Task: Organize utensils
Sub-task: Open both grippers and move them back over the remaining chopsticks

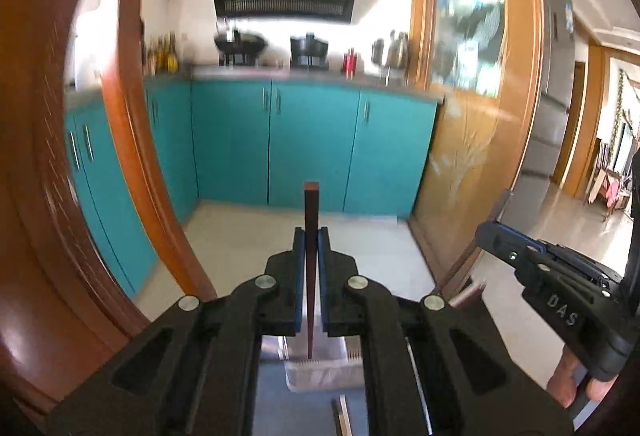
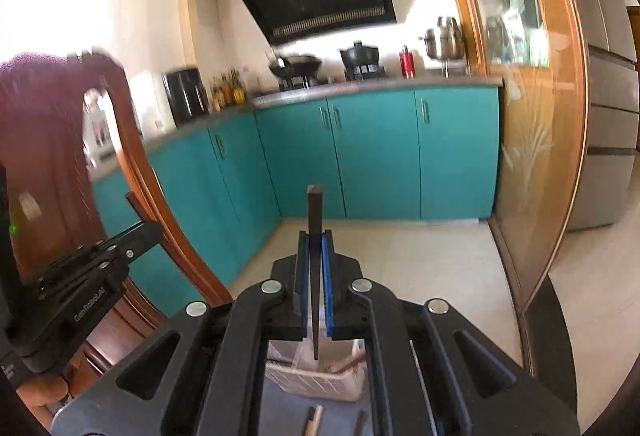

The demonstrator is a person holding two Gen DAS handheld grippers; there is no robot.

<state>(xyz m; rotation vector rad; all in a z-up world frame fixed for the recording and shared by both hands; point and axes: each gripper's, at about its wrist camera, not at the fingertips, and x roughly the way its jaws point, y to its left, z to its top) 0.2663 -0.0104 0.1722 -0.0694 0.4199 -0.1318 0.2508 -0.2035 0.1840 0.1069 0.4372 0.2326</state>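
Mid-task, I judge: I have one chopstick clamped in each gripper, none binned yet. Left gripper (image 1: 311, 236) is clamped on the reddish chopstick (image 1: 311, 212); right gripper (image 2: 316, 240) on the dark chopstick (image 2: 315, 212). Both sticks stand upright between the pads, tips above the white basket (image 2: 320, 380). More utensils (image 2: 314, 418) lie on the table below.

"DAS" on right claw (image 1: 489, 234)

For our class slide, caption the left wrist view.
Left claw shut on a reddish-brown wooden chopstick, raised above a clear plastic basket, teal kitchen cabinets beyond.
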